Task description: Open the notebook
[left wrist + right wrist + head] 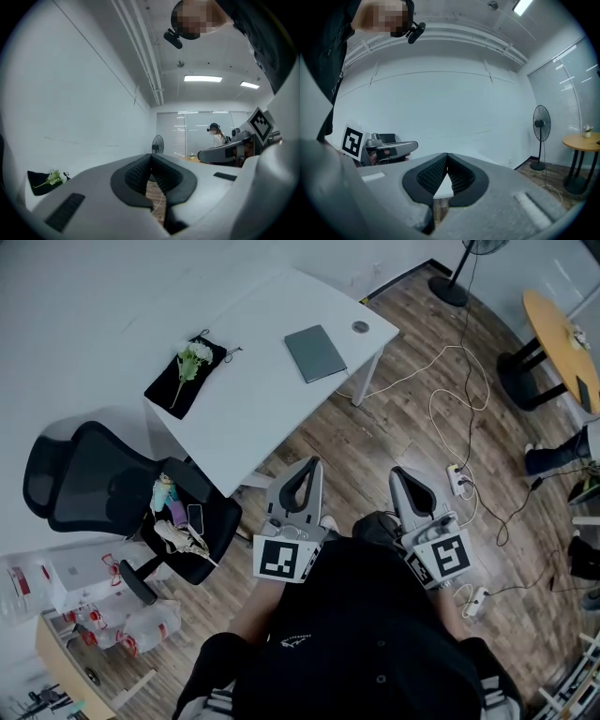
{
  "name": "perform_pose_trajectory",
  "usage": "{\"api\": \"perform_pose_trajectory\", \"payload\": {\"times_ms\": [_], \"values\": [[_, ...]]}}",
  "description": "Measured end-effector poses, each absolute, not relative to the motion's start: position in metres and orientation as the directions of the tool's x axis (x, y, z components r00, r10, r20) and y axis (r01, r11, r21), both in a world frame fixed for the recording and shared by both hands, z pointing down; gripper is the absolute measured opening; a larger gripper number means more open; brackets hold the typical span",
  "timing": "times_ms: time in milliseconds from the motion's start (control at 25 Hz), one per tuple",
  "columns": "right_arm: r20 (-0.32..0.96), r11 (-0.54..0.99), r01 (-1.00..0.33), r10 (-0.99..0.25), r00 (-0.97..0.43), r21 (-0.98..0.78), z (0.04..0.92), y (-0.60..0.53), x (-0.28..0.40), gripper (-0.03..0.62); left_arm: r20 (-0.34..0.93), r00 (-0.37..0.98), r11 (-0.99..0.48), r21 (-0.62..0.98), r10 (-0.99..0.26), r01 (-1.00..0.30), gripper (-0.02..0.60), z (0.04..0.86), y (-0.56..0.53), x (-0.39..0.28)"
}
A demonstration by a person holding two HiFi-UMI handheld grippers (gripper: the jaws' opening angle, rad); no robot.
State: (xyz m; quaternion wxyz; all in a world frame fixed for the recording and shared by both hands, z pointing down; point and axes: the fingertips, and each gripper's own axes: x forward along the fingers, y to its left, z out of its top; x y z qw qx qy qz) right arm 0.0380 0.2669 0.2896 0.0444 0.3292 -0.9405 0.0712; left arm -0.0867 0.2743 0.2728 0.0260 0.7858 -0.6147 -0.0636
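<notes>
Head view: notebook (316, 352) beyond left tool (310, 466)

My head camera looks steeply down over my left gripper (309, 467) and right gripper (399, 474) to the white table (253, 418) beyond. Each gripper's camera sits close behind its jaws, facing level across the room; both share the far standing fan (158, 144).

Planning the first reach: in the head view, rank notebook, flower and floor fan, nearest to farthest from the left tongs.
From the left tongs:
1. Notebook, straight ahead on the white table.
2. Flower, forward-left on the black cloth.
3. Floor fan, far forward-right, beyond the table.
</notes>
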Motion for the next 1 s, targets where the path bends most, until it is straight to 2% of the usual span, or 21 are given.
{"api": "perform_pose_trajectory", "payload": {"times_ms": [360,1000], "values": [[0.132,0.784,-0.609,-0.595,-0.793,-0.123,0.297,0.247,0.034,0.006,-0.052,0.210,-0.215,0.121,-0.976,-0.969,0.006,0.278,0.261,-0.091],[0.138,0.868,-0.476,-0.459,-0.878,-0.139,0.307,0.132,0.019,0.006,-0.002,0.070,-0.070,0.076,-0.998,-0.995,0.006,0.295,0.166,-0.098]]}}
